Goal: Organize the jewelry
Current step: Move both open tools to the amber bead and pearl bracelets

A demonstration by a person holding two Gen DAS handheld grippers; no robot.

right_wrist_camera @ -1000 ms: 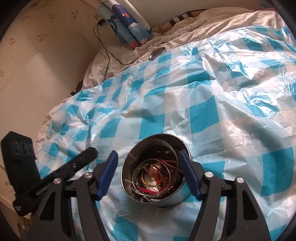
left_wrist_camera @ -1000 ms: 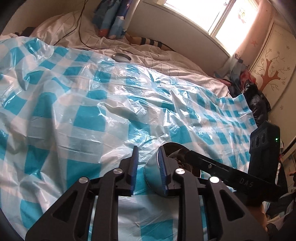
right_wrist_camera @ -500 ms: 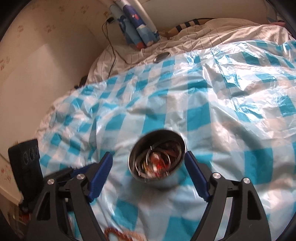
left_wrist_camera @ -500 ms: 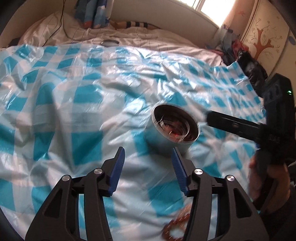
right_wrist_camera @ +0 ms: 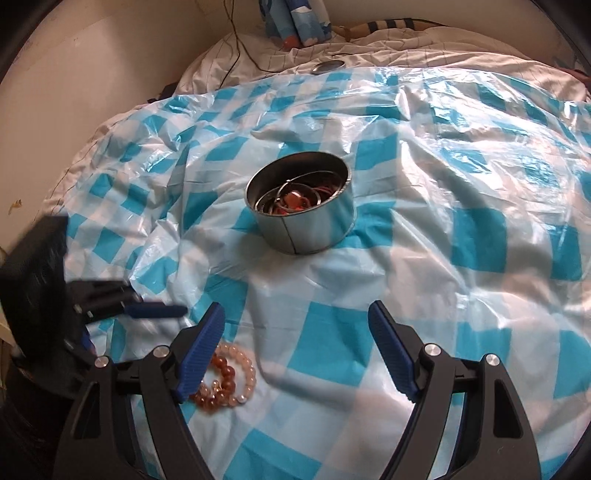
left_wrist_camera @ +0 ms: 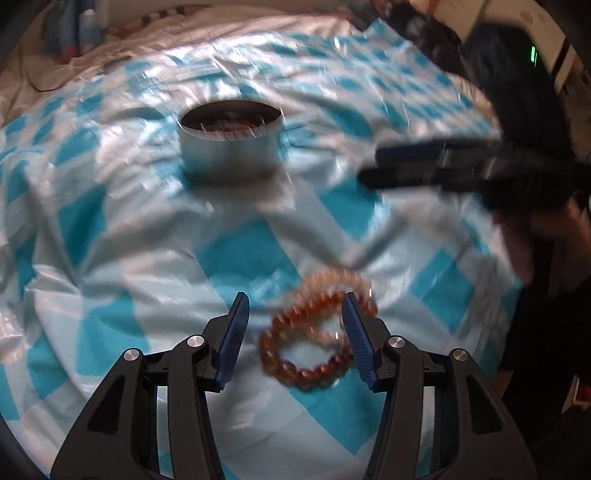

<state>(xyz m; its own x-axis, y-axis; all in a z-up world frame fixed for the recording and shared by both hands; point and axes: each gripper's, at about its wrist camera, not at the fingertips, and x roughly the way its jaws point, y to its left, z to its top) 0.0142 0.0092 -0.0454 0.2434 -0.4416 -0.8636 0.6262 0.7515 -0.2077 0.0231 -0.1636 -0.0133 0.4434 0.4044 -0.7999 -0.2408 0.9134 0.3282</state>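
Note:
A round metal tin (right_wrist_camera: 299, 206) full of bangles and red jewelry stands on the blue-and-white checked plastic sheet (right_wrist_camera: 461, 184). The left wrist view shows the tin (left_wrist_camera: 229, 140) further back and blurred. Two beaded bracelets (left_wrist_camera: 317, 332), one amber and one pale, lie overlapped on the sheet. My left gripper (left_wrist_camera: 294, 299) hangs open over them, its right pad at their edge. In the right wrist view the bracelets (right_wrist_camera: 225, 380) sit by that gripper's left finger. My right gripper (right_wrist_camera: 295, 306) is open and holds nothing.
A small round metal lid (right_wrist_camera: 327, 66) rests on white bedding behind the sheet, near a black cable (right_wrist_camera: 240, 48) and blue patterned fabric (right_wrist_camera: 295, 22). A beige wall (right_wrist_camera: 74, 92) borders the left. A person's hand (left_wrist_camera: 517, 251) grips the right gripper's handle.
Both grippers drew back from the tin toward the near side. The left gripper opened and came off the tin's rim. The bracelets came into view under the left gripper.

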